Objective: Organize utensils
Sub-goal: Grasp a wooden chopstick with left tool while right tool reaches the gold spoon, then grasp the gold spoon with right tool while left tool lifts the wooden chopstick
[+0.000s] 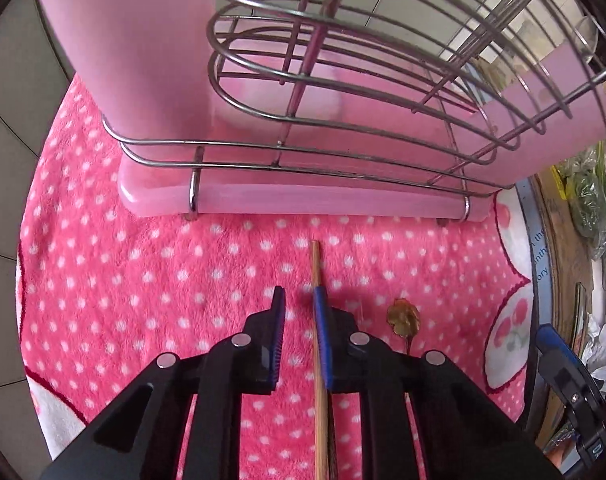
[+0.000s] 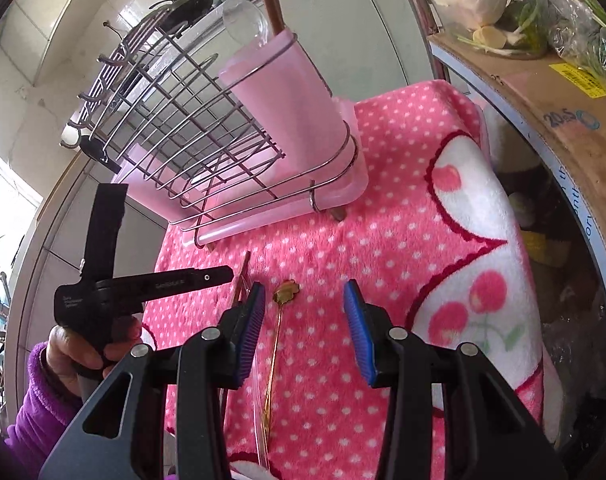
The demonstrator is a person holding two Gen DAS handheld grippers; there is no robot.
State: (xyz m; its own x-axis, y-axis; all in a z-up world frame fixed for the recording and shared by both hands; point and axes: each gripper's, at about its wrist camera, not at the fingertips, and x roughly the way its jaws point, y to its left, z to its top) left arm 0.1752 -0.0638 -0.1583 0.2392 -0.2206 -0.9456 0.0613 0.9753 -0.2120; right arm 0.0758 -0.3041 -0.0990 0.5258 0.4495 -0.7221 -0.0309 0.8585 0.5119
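the left gripper (image 1: 299,312), jaws narrowed but not yet pinching, straddles a wooden chopstick (image 1: 318,344) on the pink dotted blanket (image 1: 143,280), the right gripper (image 2: 303,312) hangs open above a gold spoon (image 2: 281,320), so both still await the pink rack holder (image 2: 287,120)

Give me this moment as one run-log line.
left gripper: jaws narrow around chopstick, grip unconfirmed | right gripper: open above gold spoon | rack: upright on blanket
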